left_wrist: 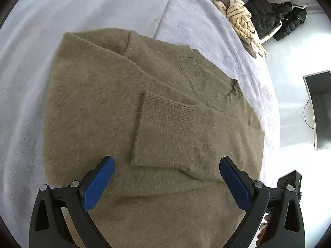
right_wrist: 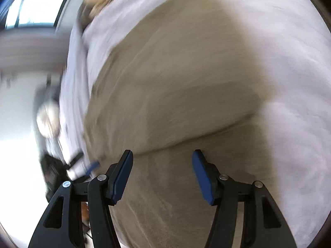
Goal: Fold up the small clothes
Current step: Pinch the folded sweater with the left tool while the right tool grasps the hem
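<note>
Bed [left_wrist: 31, 82] with a pale lilac cover fills both views. Sweater [left_wrist: 144, 124], olive and fuzzy, lies flat at the centre of the left wrist view, neckline toward 1 o'clock, one sleeve folded across the chest with its ribbed cuff [left_wrist: 171, 109] just below the collar. Clothes pile [left_wrist: 238, 14] sits at 1 o'clock on the bed edge, well apart from the sweater. Screen [left_wrist: 320, 107] stands at 3 o'clock, off the bed. Left gripper [left_wrist: 166, 165] hangs above the sweater's lower part, jaws wide, nothing between them. Right gripper [right_wrist: 162, 157], in a blurred view, is over the sweater [right_wrist: 175, 82], jaws apart at medium width, holding nothing.
</note>
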`<state>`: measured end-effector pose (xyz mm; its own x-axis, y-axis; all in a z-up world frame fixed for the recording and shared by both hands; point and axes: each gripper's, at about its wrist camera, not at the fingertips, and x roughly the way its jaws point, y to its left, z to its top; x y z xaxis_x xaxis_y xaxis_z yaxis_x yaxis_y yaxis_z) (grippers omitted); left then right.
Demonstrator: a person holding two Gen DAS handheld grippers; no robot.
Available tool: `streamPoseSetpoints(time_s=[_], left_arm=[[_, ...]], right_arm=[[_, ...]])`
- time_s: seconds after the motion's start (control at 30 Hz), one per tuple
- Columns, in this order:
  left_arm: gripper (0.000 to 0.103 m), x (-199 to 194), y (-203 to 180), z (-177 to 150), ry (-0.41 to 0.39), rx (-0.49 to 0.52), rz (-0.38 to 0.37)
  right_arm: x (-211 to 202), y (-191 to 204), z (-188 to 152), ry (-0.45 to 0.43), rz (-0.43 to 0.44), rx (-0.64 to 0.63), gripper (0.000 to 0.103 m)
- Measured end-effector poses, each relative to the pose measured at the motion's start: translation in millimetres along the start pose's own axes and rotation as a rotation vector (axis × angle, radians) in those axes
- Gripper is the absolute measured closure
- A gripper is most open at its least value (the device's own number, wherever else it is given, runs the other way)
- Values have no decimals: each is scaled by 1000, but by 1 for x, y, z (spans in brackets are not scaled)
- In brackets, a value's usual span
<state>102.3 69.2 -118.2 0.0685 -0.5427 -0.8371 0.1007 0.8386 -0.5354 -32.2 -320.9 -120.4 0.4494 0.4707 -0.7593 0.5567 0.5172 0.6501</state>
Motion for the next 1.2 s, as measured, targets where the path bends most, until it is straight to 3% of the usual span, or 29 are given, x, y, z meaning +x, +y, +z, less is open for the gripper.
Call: streamPoseSetpoints(time_s=[0.03, 0.07, 0.1, 0.13, 0.17, 0.2, 0.23, 0.37, 0.43, 0.57, 0.67, 0.8, 0.9, 0.93, 1.03, 1.2], left_arm=[[2, 3, -2, 2, 2, 2, 3], [13, 4, -6, 4, -2, 8, 1], [38, 6, -9, 5, -1, 16, 1], [51, 8, -11, 6, 12, 26, 9], [83, 12, -14, 8, 28, 39, 15], [87, 13, -16, 8, 36, 48, 8], [87, 11, -19, 6, 26, 60, 4], [87, -11, -33, -8, -27, 148, -17], [87, -12, -32, -17, -19, 169, 0], [87, 5, -17, -28, 33, 161, 86], [87, 1, -7, -28, 21, 133, 125], [87, -23, 7, -20, -30, 131, 248], [87, -36, 11, -13, -51, 128, 264], [87, -38, 8, -11, -60, 138, 269], [87, -34, -3, -6, -74, 156, 282], [87, -10, -25, -4, -60, 179, 269]], right_arm=[[-6, -10, 5, -26, 18, 43, 39], [-11, -19, 10, -61, 40, 88, 39], [-15, -27, 15, -94, 59, 132, 39], [-18, -35, 20, -115, 79, 166, 43], [-19, -41, 24, -128, 94, 184, 52], [-21, -41, 27, -143, 92, 184, 83], [-23, -37, 29, -145, 60, 161, 94], [-34, -12, 34, -159, 15, 36, 94], [-51, -20, 32, -160, -28, -5, 94], [-39, -38, 33, -90, -83, 6, 94], [-36, -43, 28, -65, -68, 12, 91], [-48, -29, 18, -56, -133, -76, 71], [-75, -9, 15, -165, -194, -194, 35], [-84, -2, 22, -218, -214, -227, 34], [-82, -5, 54, -237, -209, -182, 34], [-43, -24, 106, -180, -77, -19, 37]])
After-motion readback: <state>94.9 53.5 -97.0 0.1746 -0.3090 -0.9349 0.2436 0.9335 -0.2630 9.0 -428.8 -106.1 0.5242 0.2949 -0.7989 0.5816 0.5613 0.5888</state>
